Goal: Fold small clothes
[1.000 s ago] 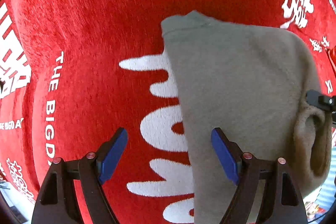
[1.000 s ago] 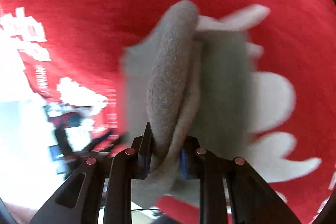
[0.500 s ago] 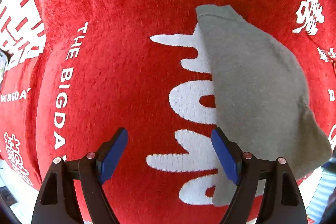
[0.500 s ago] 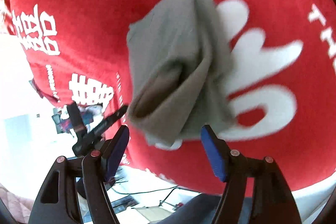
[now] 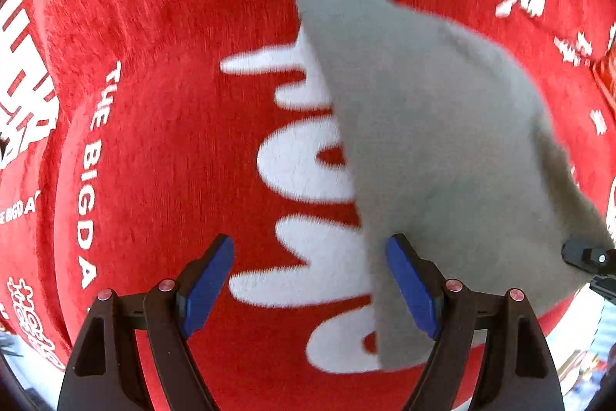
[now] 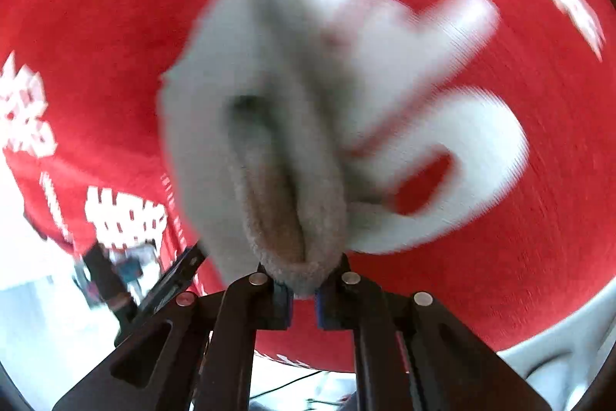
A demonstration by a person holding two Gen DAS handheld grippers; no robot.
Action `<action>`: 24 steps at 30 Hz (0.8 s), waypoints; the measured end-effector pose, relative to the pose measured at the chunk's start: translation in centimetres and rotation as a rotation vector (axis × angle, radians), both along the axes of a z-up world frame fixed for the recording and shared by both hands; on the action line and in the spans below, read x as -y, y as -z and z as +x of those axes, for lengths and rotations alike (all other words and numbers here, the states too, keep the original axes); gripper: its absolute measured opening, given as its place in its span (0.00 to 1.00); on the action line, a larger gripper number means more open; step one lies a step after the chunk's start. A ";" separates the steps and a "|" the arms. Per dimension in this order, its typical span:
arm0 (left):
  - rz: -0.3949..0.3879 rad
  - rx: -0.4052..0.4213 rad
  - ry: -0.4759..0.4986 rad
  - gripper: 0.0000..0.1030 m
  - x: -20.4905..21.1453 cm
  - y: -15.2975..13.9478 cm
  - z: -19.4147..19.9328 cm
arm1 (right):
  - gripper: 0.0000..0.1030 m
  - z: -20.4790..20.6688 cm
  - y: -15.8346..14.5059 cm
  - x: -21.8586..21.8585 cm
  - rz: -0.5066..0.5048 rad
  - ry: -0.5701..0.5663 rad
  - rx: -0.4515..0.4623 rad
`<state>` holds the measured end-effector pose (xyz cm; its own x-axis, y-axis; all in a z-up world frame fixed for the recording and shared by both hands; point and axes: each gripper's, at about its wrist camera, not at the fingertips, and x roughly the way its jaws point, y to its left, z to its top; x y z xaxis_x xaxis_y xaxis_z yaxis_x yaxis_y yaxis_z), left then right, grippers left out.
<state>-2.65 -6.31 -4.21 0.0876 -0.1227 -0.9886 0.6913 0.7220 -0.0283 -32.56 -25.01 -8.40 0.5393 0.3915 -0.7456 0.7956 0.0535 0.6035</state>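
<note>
A small grey fleece garment (image 5: 435, 156) lies on the red cloth, right of centre in the left wrist view. My left gripper (image 5: 310, 282) is open and empty, its right blue pad at the garment's near left edge. In the right wrist view my right gripper (image 6: 302, 295) is shut on the garment's rolled near edge (image 6: 285, 210), with the rest of the grey fabric (image 6: 215, 95) stretching away; this view is motion-blurred. The tip of my right gripper shows at the garment's right edge in the left wrist view (image 5: 589, 257).
A red plush cloth (image 5: 161, 126) with large white lettering (image 5: 304, 164) covers the table. The table's edge, with a bright room and a dark stand (image 6: 111, 291) beyond, shows at the lower left of the right wrist view.
My right gripper, open half a second ago, has closed on the garment's near edge again. My left gripper stayed open and has drifted closer to the garment.
</note>
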 end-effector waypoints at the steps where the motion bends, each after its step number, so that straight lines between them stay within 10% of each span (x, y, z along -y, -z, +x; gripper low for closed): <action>1: 0.037 0.000 0.009 0.80 -0.4 0.7 -0.3 | 0.08 -0.7 0.6 0.0 0.024 0.043 0.020; 4: 0.146 0.004 0.039 0.80 -1.4 2.5 -0.9 | 0.09 -0.6 -0.1 -0.2 -0.006 0.035 0.000; 8: 0.100 -0.009 0.009 0.80 -2.9 1.2 -0.5 | 0.36 -1.1 -2.2 -0.6 -0.097 -0.012 -0.145; 12: 0.047 -0.009 -0.040 0.80 -3.6 -0.7 0.5 | 0.41 -0.7 -7.1 -0.6 -0.281 -0.107 -0.147; 15: -0.003 -0.002 -0.061 0.80 -3.5 -2.0 1.4 | 0.73 2.5 -9.9 -0.6 -0.432 -0.213 -0.097; 24: -0.023 -0.010 -0.070 0.80 -1.7 -2.1 2.2 | 0.55 12.4 -7.1 1.1 -0.654 -0.531 -0.257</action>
